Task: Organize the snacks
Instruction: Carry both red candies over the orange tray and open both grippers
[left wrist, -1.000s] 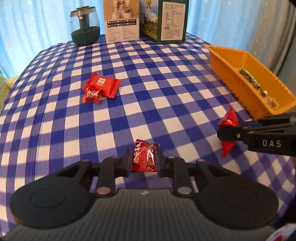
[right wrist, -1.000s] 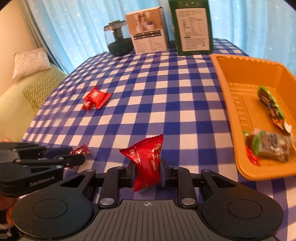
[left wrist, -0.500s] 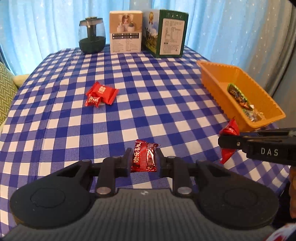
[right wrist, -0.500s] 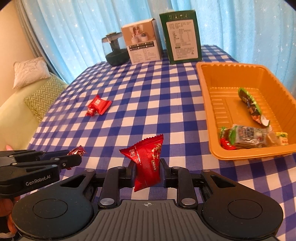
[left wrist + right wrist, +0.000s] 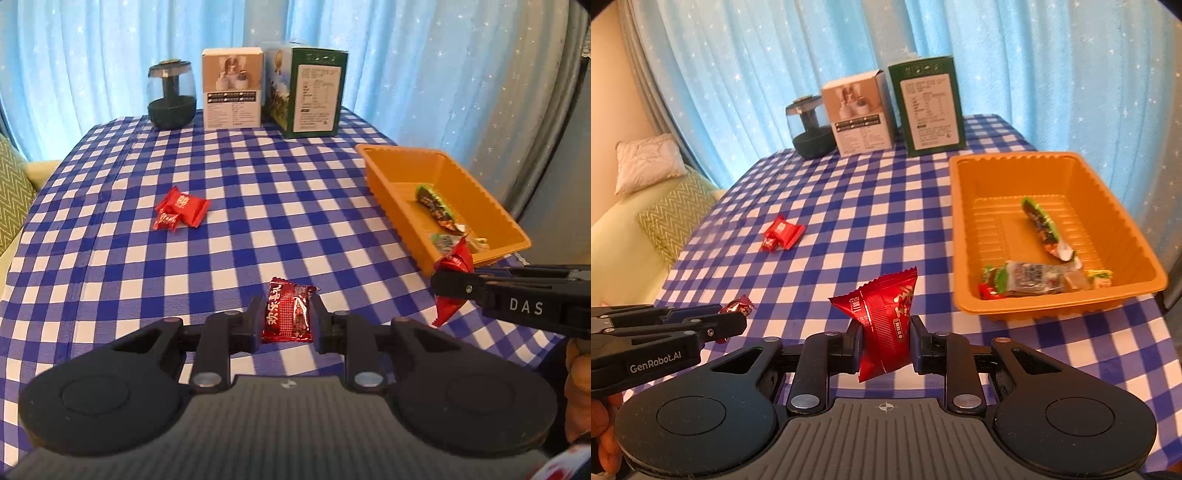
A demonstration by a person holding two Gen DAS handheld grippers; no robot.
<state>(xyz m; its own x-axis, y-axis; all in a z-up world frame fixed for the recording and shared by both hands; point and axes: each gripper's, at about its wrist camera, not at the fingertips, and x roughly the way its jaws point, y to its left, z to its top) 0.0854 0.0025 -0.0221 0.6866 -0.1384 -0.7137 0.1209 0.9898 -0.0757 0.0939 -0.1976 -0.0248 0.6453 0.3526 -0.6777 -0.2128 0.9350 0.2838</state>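
- Done so far: orange tray at table's right holds approx. four wrapped snacks – green stick, clear-wrapped bar, plus small bits at its near wall.
- In hand: our left gripper pinches a small red candy; our right gripper pinches a larger red packet. Both are clear of the cloth, near the tray's front corner, not yet over it.
- Left to do: drop both in; then two red packets, touching, mid-table left.
- Misc.: white box, green box, dark glass jar at far edge, well apart.
- Obstructions: none we see; tray's near wall needs clearing.
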